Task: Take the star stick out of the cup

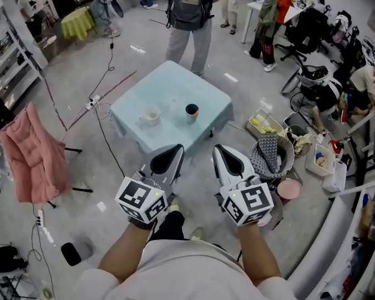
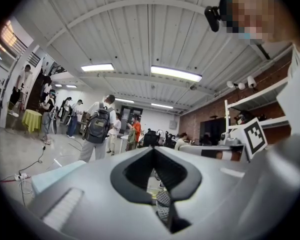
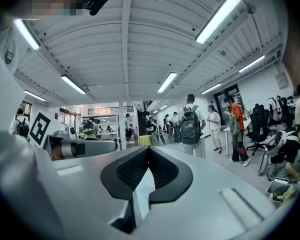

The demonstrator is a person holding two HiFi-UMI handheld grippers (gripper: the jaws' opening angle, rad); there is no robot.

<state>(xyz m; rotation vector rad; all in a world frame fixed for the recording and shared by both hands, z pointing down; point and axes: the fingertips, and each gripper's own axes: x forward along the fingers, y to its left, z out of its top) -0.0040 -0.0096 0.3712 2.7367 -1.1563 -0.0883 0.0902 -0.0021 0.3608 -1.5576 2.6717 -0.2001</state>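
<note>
On a small light-blue table (image 1: 206, 105) ahead of me stand a dark cup with an orange rim (image 1: 192, 110) and a white cup (image 1: 151, 115). From this far I cannot make out a star stick in either cup. My left gripper (image 1: 177, 149) and right gripper (image 1: 218, 149) are held side by side close to my body, well short of the table. Both are shut with nothing between their tips. In the left gripper view the left gripper's (image 2: 152, 149) jaws meet at the tip, and the right gripper (image 3: 149, 148) is the same in its own view.
A person with a backpack (image 1: 189, 8) stands just behind the table. A pink cloth hangs over a stand (image 1: 31, 155) at the left. A woven basket (image 1: 272, 155) and bins (image 1: 322, 161) crowd the floor at the right. Cables (image 1: 106, 74) run across the floor left of the table.
</note>
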